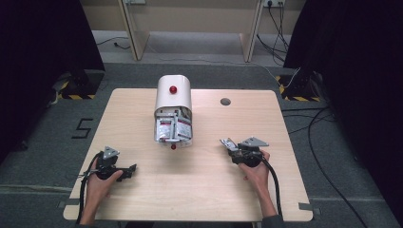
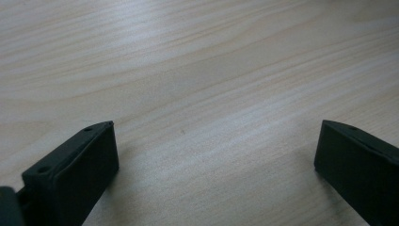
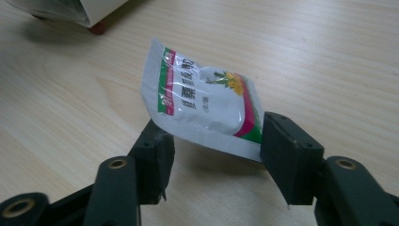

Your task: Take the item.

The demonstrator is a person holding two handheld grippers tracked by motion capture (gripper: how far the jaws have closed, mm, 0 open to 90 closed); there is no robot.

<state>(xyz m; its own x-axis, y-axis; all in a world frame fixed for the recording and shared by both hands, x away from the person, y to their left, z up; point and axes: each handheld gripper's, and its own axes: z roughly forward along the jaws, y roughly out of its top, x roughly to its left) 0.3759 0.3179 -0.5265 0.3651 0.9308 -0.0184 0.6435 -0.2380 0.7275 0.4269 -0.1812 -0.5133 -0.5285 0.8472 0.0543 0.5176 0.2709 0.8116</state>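
White foil with a green and pink edge and a small yellow flower print makes up the sachet (image 3: 202, 106), which sits in the middle of the right gripper view, tilted, its lower edge resting across the tips of the two black jaws. The right gripper (image 3: 214, 141) is about half open; the jaws stand apart with the sachet lying between them, and whether the pads press on it cannot be told. In the high view the same sachet (image 1: 227, 142) shows as a pale sliver right of centre, just above the right gripper (image 1: 233, 148), well apart from the white dispenser box (image 1: 173, 92) at upper centre, whose open front is stuffed with more sachets (image 1: 172, 129). The left gripper (image 2: 214, 141) has its jaws spread wide over bare wood with nothing between them; in the high view it (image 1: 128, 171) lies at lower left. Both rest on the light wooden table (image 1: 204, 190).
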